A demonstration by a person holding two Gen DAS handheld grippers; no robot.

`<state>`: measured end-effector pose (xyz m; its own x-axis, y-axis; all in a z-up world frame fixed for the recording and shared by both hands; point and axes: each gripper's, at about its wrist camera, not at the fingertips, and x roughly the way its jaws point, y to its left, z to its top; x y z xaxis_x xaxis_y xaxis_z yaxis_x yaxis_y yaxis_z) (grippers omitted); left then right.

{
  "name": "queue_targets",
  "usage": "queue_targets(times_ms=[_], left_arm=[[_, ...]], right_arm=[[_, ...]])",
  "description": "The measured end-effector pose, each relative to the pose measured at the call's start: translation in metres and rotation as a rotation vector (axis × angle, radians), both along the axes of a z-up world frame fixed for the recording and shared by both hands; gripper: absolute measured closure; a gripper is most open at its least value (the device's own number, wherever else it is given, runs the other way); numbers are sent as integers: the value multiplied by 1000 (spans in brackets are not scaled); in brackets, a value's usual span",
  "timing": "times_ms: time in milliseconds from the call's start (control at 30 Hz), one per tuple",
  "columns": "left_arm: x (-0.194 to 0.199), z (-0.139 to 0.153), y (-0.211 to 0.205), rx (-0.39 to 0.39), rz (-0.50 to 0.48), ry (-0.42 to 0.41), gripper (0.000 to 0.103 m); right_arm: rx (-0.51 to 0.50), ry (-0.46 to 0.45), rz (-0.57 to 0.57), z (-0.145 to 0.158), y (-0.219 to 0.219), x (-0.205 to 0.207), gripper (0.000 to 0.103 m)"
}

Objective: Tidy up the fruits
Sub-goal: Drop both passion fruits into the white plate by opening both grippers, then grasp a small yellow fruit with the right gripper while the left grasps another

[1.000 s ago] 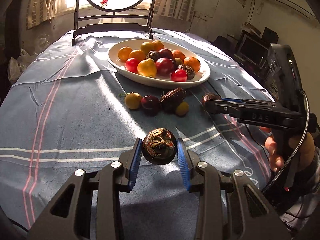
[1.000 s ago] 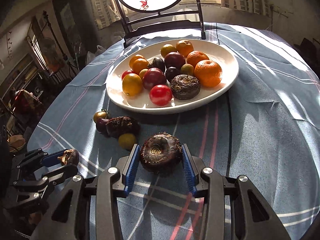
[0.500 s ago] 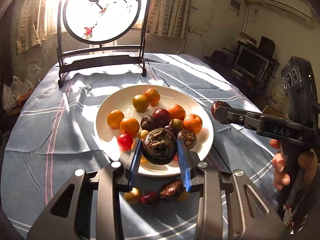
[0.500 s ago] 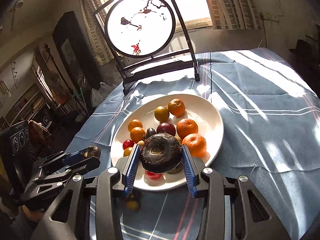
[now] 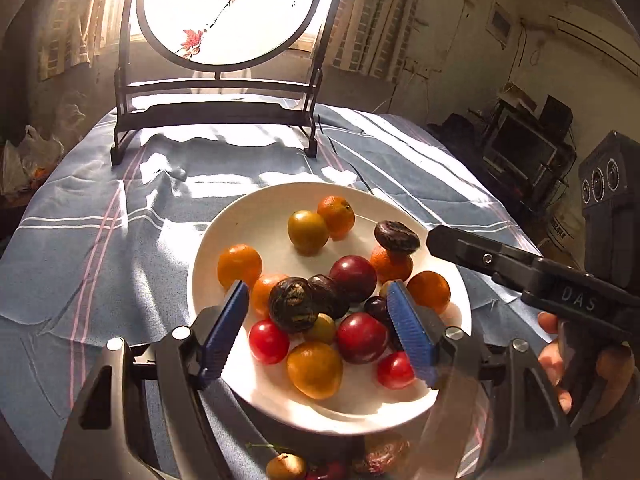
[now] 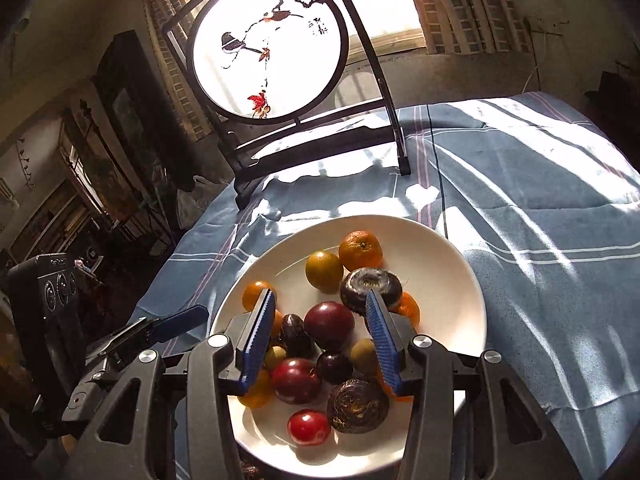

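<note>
A white plate (image 5: 256, 216) (image 6: 448, 256) on the blue cloth holds several oranges, plums and dark chestnuts. My left gripper (image 5: 320, 328) is open above the plate's near half; the dark chestnut (image 5: 293, 304) it carried lies on the fruit pile between its fingers. My right gripper (image 6: 320, 340) is open above the plate; its dark chestnut (image 6: 370, 285) (image 5: 396, 236) rests on an orange just beyond its right finger. The right gripper also shows in the left wrist view (image 5: 448, 240).
A round painted screen on a black stand (image 5: 216, 112) (image 6: 304, 136) stands at the table's far edge. A few loose fruits (image 5: 286, 466) lie on the cloth just before the plate. Cloth-covered table (image 6: 540, 220) extends to the right.
Both grippers moved forward over the plate and opened. Each let go of its dark chestnut, which now lies among the fruit on the plate.
</note>
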<state>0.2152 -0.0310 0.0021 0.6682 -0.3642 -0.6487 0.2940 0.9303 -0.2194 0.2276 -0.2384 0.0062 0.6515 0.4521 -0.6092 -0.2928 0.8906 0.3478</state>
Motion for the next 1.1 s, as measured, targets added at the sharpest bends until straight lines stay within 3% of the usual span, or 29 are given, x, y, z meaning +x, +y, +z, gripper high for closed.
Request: queue_targets(times_ms=[300, 400, 567, 633, 767, 933, 1100], left_arm=[[-99, -27, 29, 67, -59, 59, 33], [-114, -39, 35, 95, -48, 77, 33], [-115, -53, 36, 134, -23, 116, 33], [-112, -56, 34, 164, -13, 118, 33], [-99, -58, 30, 218, 10, 120, 33], [-81, -62, 29, 278, 39, 120, 35], [-69, -66, 17, 298, -12, 145, 50]], right_arm=[[-146, 51, 219, -46, 31, -103, 56], [-239, 57, 248, -58, 52, -109, 56], [-309, 76, 242, -63, 76, -100, 57], [-332, 89, 230, -66, 81, -94, 63], [-282, 102, 211, -66, 72, -91, 80], [-176, 85, 161, -62, 45, -100, 80], [-163, 47, 166, -63, 39, -118, 80]])
